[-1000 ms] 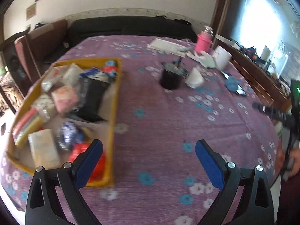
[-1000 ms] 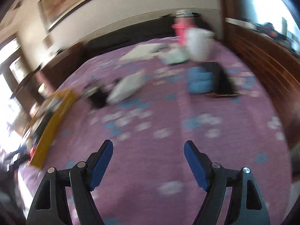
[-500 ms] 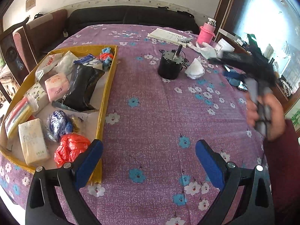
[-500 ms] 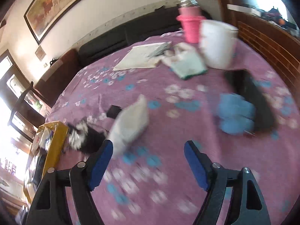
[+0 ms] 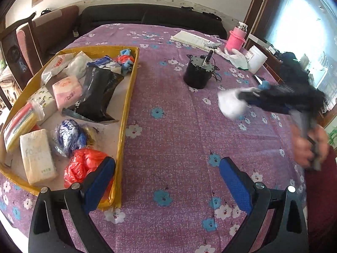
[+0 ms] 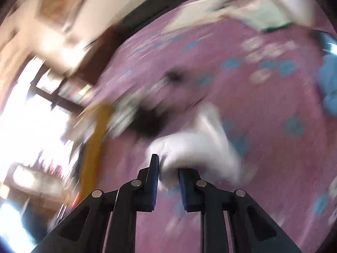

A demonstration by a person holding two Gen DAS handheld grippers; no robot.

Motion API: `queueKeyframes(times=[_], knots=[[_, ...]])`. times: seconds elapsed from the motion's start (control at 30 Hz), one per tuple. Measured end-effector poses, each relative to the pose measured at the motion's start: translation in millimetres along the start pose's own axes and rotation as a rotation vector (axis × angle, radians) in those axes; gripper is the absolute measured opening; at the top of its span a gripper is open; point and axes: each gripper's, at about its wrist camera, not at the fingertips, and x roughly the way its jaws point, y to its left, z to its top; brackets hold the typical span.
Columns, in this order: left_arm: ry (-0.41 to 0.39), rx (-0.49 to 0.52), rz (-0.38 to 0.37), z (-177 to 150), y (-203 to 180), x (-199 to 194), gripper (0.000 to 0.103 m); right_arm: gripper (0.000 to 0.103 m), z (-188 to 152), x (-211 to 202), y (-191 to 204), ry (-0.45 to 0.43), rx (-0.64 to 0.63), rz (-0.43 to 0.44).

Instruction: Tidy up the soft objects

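My right gripper [image 6: 168, 168] is shut on a soft white bundle [image 6: 195, 145] and holds it above the purple flowered tablecloth; in the left wrist view the bundle [image 5: 230, 103] hangs at the tip of that gripper [image 5: 242, 97], right of centre, blurred by motion. My left gripper [image 5: 166, 179] is open and empty, low over the near table, beside the yellow cardboard tray [image 5: 126, 97]. The tray holds several soft packs: tissue packs, a black pouch [image 5: 94, 97], a red bag [image 5: 84, 164], a blue-white bag.
A black motor-like cylinder [image 5: 199, 72] stands mid-table. Farther back are papers [image 5: 193, 40], a white glove [image 5: 236, 57], a white jar [image 5: 257, 59], a pink bottle [image 5: 237, 38] and a blue soft thing [image 6: 328, 88]. A chair and a sofa stand behind the table.
My right gripper has closed on the white bundle and lifted it off the table, swinging it toward the left. My left gripper has stayed open and nearly still.
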Motion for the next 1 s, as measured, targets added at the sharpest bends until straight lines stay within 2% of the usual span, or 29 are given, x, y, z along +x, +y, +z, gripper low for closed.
queueKeyframes(times=[0.03, 0.07, 0.1, 0.13, 0.17, 0.2, 0.23, 0.3, 0.4, 0.43, 0.47, 0.63, 0.67, 0.7, 0.8, 0.97, 1.0], knots=[[0.0, 0.005, 0.003, 1, -2, 2, 0.099, 0.021, -7, -9, 7, -0.003, -0.045, -0.026], [-0.001, 0.005, 0.004, 1, -2, 3, 0.099, 0.031, -12, -20, 11, -0.017, -0.075, -0.06], [0.0, 0.005, 0.004, 2, -3, 4, 0.099, 0.049, -13, -35, 11, -0.057, -0.086, -0.109], [0.001, 0.001, 0.003, 3, -4, 5, 0.099, 0.058, -12, -58, 5, -0.157, -0.08, -0.227], [0.002, -0.001, 0.003, 4, -5, 6, 0.099, 0.069, -9, -70, 1, -0.216, -0.069, -0.306], [0.004, -0.004, 0.001, 5, -6, 6, 0.099, 0.071, -4, -89, -11, -0.305, -0.036, -0.435], [0.006, -0.006, 0.002, 6, -6, 7, 0.099, 0.071, 1, -98, -23, -0.338, -0.005, -0.48], [0.008, -0.012, 0.014, 6, -7, 7, 0.099, 0.071, 8, -108, -42, -0.37, 0.057, -0.517], [-0.03, 0.038, 0.124, 6, -15, 0, 0.099, 0.071, 17, -104, -63, -0.382, 0.088, -0.641], [-0.046, 0.061, 0.158, 5, -19, -4, 0.099, 0.071, 20, -101, -68, -0.376, 0.091, -0.661], [-0.052, 0.065, 0.16, 6, -21, -6, 0.099, 0.071, 26, -97, -72, -0.367, 0.091, -0.669], [-0.066, 0.138, 0.076, 15, -49, -11, 0.099, 0.069, 37, -66, -90, -0.325, 0.096, -0.721], [-0.06, 0.151, 0.06, 17, -56, -8, 0.099, 0.057, 35, -70, -94, -0.333, 0.094, -0.738], [-0.051, 0.164, 0.041, 21, -64, -4, 0.099, 0.04, 35, -71, -94, -0.34, 0.09, -0.754], [-0.017, 0.203, -0.007, 34, -92, 23, 0.1, 0.026, 28, -82, -99, -0.347, 0.097, -0.694], [0.006, 0.293, -0.035, 52, -141, 71, 0.099, 0.027, 24, -87, -111, -0.381, 0.117, -0.637], [0.01, 0.319, -0.031, 54, -150, 81, 0.099, 0.033, 23, -89, -112, -0.391, 0.121, -0.631]])
